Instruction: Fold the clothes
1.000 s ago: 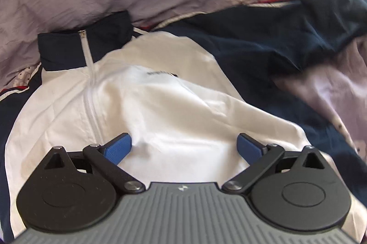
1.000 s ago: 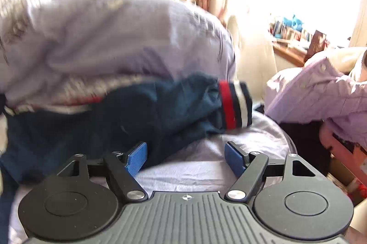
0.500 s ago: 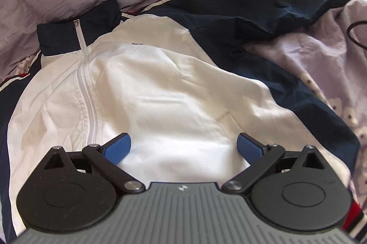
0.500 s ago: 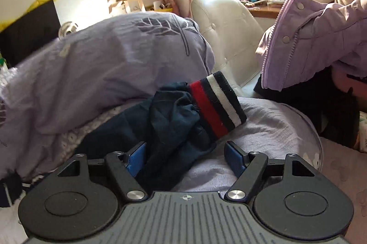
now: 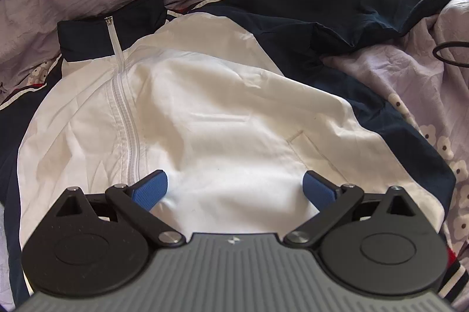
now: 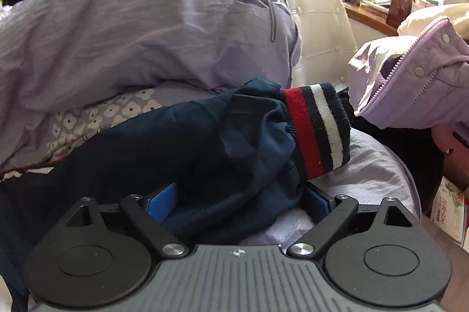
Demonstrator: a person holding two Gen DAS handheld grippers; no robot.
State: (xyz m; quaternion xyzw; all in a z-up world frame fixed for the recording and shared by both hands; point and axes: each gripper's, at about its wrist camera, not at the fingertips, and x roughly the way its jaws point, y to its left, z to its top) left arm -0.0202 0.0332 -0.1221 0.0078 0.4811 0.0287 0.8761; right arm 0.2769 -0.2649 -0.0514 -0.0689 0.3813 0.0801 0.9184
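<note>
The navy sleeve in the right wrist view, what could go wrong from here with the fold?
1. The right claw is opening with the bunched navy sleeve between its pads; a close here might catch several layers, or the lilac sheet beneath.
2. The striped cuff lies near the bed's edge and could slide off.
3. The left claw is open above the white front panel, pinning nothing, so pulling the sleeve may drag the jacket askew.

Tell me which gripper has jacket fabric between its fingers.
The right gripper: the navy sleeve bunches between its opening jaws. The left gripper hangs open above the white front.
</note>
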